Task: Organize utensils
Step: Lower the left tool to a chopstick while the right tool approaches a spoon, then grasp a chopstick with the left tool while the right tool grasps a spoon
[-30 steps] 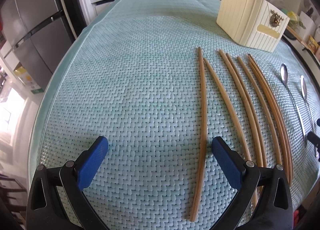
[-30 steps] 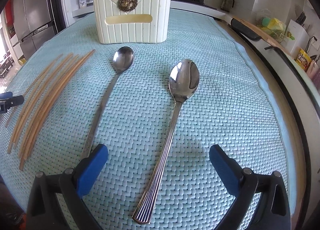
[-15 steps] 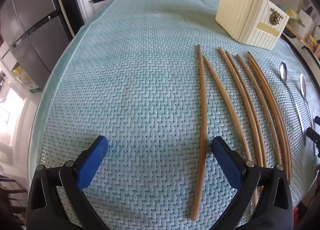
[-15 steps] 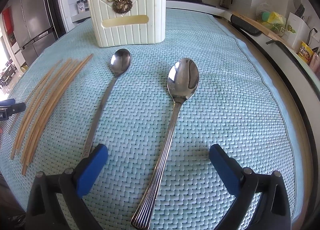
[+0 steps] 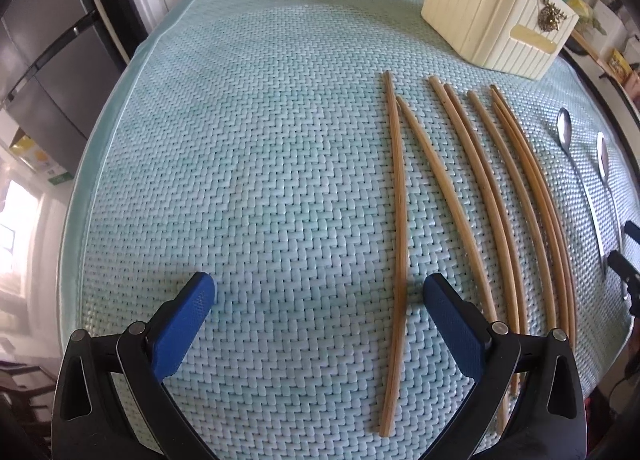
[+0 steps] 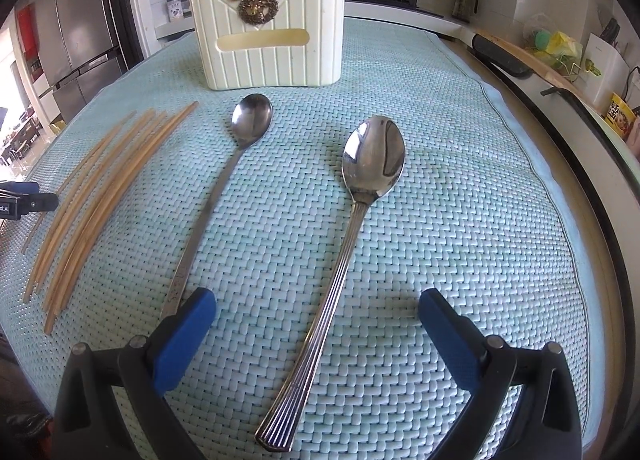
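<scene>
— Blue pads on the left gripper (image 5: 318, 302) stand wide apart and hold nothing. Why would it sit so low over the mat (image 5: 248, 164)?

— Probably to line up on the nearest chopstick (image 5: 397, 252), which lies between the pads, close to the right-hand one. The person seems to be setting up for a pinch across its width.

— And the right gripper (image 6: 318, 314)?

— Spread wide as well, and empty. The ribbed spoon (image 6: 352, 244) has its handle running in between the two pads, so that one looks like its target.

— Which way do the things point?

— In the left wrist view, that chopstick runs nearly straight from 6 o'clock to 12 o'clock, far tip toward the holder (image 5: 496, 20). The other chopsticks (image 5: 504, 196) fan out at 2 o'clock from the gripper, roughly parallel, tips leaning toward 11 o'clock. In the right wrist view, the ribbed spoon's long axis goes from 6 o'clock up toward 1 o'clock, bowl at the far end and facing up.

— The second spoon?

— The slim spoon (image 6: 224, 188) lies just beside it at 11 o'clock, bowl also away, its handle end hidden behind the left-hand pad.

— Why laid out like that?

— Judging by it, everything is sorted by kind and aimed at the cream holder, which stands upright at 12 o'clock, well apart from both grippers. Nothing looks to be stowed yet.
</scene>
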The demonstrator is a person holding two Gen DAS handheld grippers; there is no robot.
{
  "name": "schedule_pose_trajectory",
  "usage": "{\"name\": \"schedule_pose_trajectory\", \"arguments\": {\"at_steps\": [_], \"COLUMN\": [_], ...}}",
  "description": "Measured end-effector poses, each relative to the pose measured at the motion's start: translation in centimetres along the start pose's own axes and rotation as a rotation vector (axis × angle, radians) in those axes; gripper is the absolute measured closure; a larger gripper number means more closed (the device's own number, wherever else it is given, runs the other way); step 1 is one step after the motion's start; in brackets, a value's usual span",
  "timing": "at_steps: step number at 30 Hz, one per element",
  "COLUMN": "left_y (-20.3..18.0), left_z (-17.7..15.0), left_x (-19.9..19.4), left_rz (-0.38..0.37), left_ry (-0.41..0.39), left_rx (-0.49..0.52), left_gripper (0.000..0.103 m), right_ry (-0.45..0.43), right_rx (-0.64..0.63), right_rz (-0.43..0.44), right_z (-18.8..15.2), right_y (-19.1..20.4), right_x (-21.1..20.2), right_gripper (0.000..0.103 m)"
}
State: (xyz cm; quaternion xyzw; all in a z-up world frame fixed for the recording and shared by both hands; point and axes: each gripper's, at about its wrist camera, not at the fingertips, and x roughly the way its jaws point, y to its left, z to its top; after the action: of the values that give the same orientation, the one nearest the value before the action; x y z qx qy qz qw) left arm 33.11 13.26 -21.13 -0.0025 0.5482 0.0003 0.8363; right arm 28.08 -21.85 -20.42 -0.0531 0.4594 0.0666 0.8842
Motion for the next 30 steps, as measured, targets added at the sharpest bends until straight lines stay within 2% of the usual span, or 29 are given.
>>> {"name": "schedule_pose_trajectory", "arguments": {"at_steps": [10, 13, 19, 21, 22, 24, 25, 28, 29, 30], "left_y": [-1.5, -1.9, -3.6, -4.2, -4.7, -5.6, -6.3, -7.5, -8.0, -8.3], "left_z": [4.5, 5.0, 4.7, 4.7, 5.0, 5.4, 5.3, 5.1, 5.0, 4.9], "left_x": [1.9, 2.0, 1.7, 1.2, 1.0, 0.6, 0.2, -0.7, -0.9, -1.0], "left_rz": [-0.013, -0.014, -0.011, -0.017, -0.023, -0.032, -0.034, -0.055, -0.056, -0.059], "left_ry": [-0.039, -0.047, -0.034, -0.034, -0.035, -0.037, -0.04, -0.047, -0.048, -0.044], "left_rx": [0.04, 0.037, 0.044, 0.058, 0.067, 0.085, 0.096, 0.133, 0.139, 0.139], "left_gripper": [0.0, 0.0, 0.003, 0.013, 0.017, 0.034, 0.04, 0.077, 0.097, 0.098], "right_ry": [0.018, 0.02, 0.031, 0.032, 0.028, 0.019, 0.015, 0.009, 0.004, -0.006], "right_rx": [0.127, 0.141, 0.116, 0.117, 0.113, 0.107, 0.104, 0.092, 0.09, 0.091], "right_rz": [-0.019, -0.022, -0.095, -0.099, -0.104, -0.115, -0.117, -0.113, -0.105, -0.094], "right_z": [2.8, 4.1, 7.1, 7.9, 8.2, 8.8, 9.3, 9.8, 9.9, 10.1], "right_y": [-3.3, -3.9, -3.1, -2.8, -2.6, -2.4, -2.4, -2.5, -2.5, -2.7], "right_x": [1.3, 2.2, 4.3, 4.7, 4.7, 5.0, 5.3, 5.5, 5.4, 5.3], "right_gripper": [0.001, 0.008, 0.021, 0.036, 0.04, 0.056, 0.061, 0.061, 0.061, 0.061]}}
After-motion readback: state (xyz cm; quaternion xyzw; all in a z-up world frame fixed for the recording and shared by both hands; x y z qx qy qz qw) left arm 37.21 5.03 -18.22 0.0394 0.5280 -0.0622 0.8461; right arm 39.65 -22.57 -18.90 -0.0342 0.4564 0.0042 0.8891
